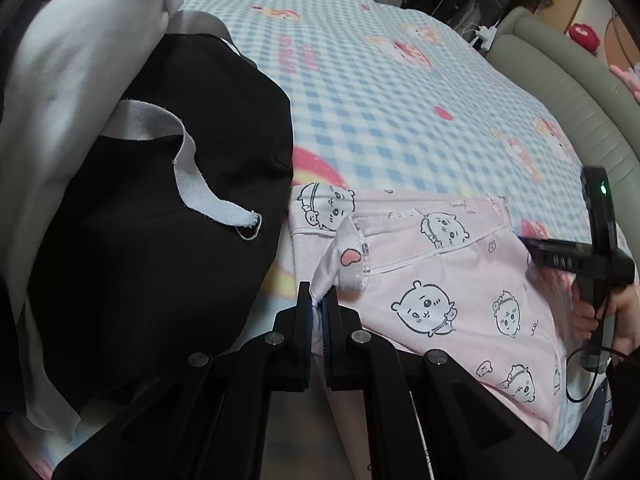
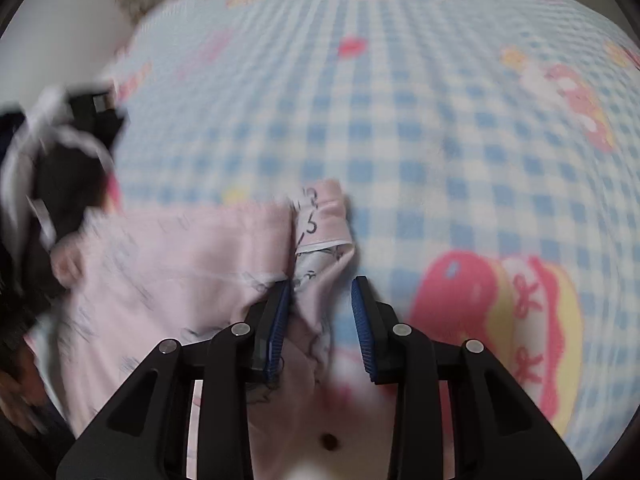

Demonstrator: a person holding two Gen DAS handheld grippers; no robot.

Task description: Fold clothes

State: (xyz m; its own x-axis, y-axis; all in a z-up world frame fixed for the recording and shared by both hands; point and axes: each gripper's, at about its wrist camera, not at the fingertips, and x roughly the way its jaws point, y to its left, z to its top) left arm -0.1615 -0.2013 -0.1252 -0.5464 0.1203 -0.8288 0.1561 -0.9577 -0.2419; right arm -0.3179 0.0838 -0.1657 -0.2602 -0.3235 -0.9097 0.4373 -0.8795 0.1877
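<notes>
left gripper (image 1: 319, 300) clamped on pink top (image 1: 440, 280) corner, right gripper (image 2: 320, 292) fingers apart over its other edge, top lying on checked blanket (image 1: 380, 100), black garment (image 1: 160, 200) just beside

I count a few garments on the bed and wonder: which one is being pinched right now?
The pink cartoon-print garment. The left tool is shut on a corner of it, while the black garment and the white one lie untouched beside it.
</notes>
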